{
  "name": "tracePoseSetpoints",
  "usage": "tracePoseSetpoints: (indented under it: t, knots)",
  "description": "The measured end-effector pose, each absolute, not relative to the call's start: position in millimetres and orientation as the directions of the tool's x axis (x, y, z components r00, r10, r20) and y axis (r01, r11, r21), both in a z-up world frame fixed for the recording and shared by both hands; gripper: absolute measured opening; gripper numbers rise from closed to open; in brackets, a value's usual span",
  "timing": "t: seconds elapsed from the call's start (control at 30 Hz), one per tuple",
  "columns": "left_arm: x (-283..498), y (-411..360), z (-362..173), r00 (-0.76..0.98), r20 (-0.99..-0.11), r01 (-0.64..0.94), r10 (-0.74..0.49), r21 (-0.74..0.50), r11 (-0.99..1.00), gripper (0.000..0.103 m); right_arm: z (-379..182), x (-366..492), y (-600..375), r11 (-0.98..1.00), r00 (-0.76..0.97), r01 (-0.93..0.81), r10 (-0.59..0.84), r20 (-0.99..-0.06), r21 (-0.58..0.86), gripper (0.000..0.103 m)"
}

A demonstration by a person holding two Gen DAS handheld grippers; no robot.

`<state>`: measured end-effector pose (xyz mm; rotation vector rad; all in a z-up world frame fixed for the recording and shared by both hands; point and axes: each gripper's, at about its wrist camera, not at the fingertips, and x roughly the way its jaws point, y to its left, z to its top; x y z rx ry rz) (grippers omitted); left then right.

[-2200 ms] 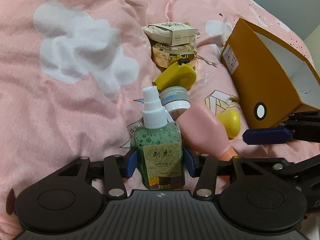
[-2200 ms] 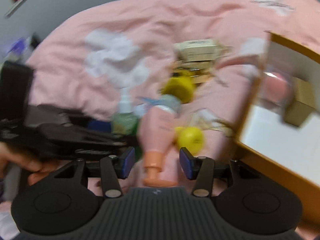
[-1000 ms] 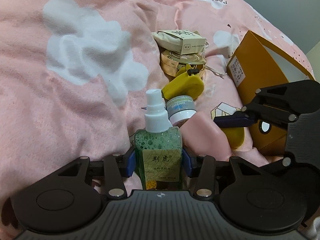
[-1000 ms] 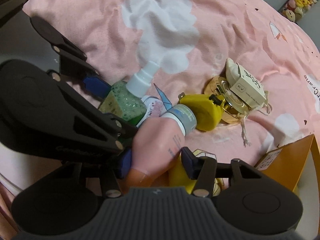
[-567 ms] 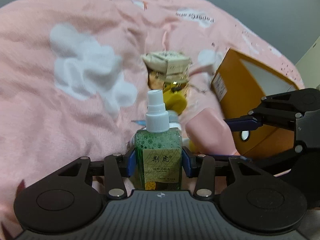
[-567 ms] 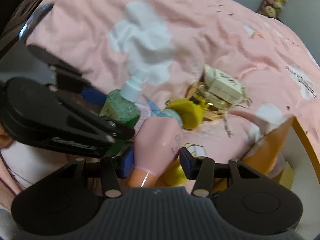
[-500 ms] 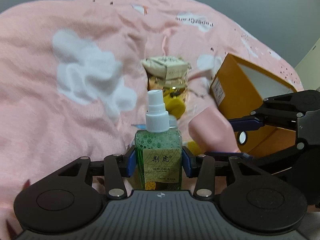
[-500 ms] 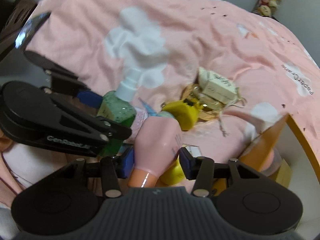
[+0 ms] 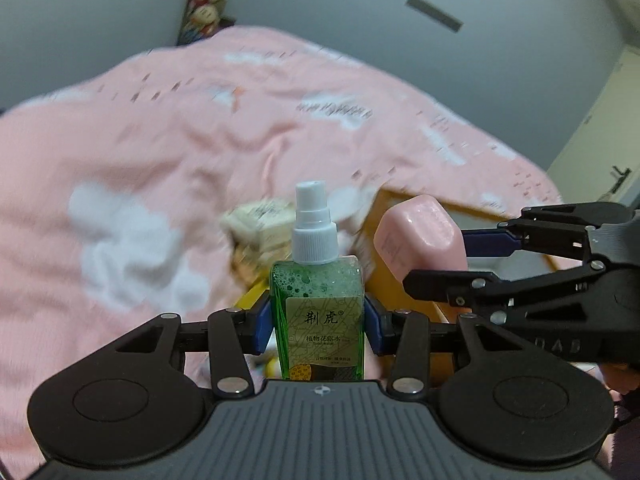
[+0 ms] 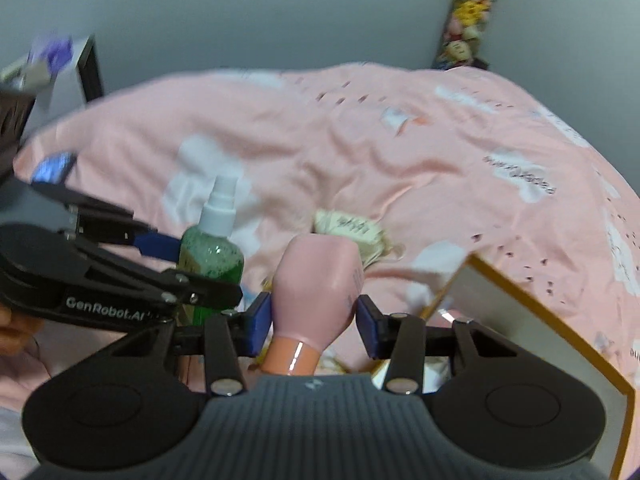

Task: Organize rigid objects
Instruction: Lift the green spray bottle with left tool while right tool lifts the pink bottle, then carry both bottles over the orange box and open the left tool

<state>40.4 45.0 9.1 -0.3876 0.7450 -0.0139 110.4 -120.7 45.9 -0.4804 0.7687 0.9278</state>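
Observation:
My left gripper point(image 9: 318, 328) is shut on a green spray bottle point(image 9: 318, 292) with a white pump top, held upright above the pink bed. To its right, my right gripper point(image 9: 436, 260) carries a pink tube point(image 9: 416, 232). In the right wrist view the right gripper point(image 10: 314, 322) has its blue pads on both sides of the pink tube point(image 10: 320, 280), orange cap toward the camera, and its jaws are closing on it. The green bottle point(image 10: 212, 256) is beside it on the left. An orange box point(image 10: 560, 332) with a white inside lies open at the lower right.
A cream packet point(image 10: 348, 226) lies on the pink quilt point(image 10: 400, 152) behind the tube, blurred. A grey wall point(image 9: 360, 40) backs the bed, with plush toys point(image 10: 464, 16) in the corner. A dark shelf point(image 10: 90, 68) stands at the left. A hand point(image 10: 16, 328) holds the left gripper.
Both grippers have risen off the quilt with the spray bottle and the pink tube. The views have tilted up, showing the wall. The right gripper has rolled and its tube stands straighter.

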Motion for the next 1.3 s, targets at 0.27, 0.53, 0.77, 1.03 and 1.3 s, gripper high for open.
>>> tracePoseSetpoints:
  t: [0.27, 0.53, 0.77, 1.03, 1.3]
  knots:
    - [70.6, -0.6, 58.9, 0.802, -0.545, 0.053, -0.244, -0.343, 0.938, 0.051, 85.8, 140.9, -179.0, 0.673, 0.513, -0.737, 0.486, -0.707, -0.072, 0.045]
    - [124.8, -69.3, 48.3, 0.695, -0.607, 0.219, -0.386, -0.333, 0.917, 0.051, 63.3, 183.9, -233.1, 0.774, 0.51, -0.627, 0.32, -0.798, -0.09, 0.045]
    - [166.3, -95.2, 4.7, 0.564, -0.738, 0.213, -0.369, -0.302, 0.929, 0.051, 11.6, 196.0, -256.4, 0.78, 0.431, -0.617, 0.223, -0.874, -0.106, 0.044]
    - [185.8, -111.9, -24.9, 0.464, -0.829, 0.219, -0.313, -0.234, 0.947, 0.051, -14.8, 202.7, -256.2, 0.752, 0.388, -0.65, 0.211, -0.897, -0.105, 0.044]
    - [193.5, -113.2, -42.2, 0.421, -0.878, 0.205, -0.226, -0.151, 0.967, 0.051, -26.7, 207.0, -254.1, 0.739, 0.365, -0.666, 0.206, -0.908, -0.1, 0.044]
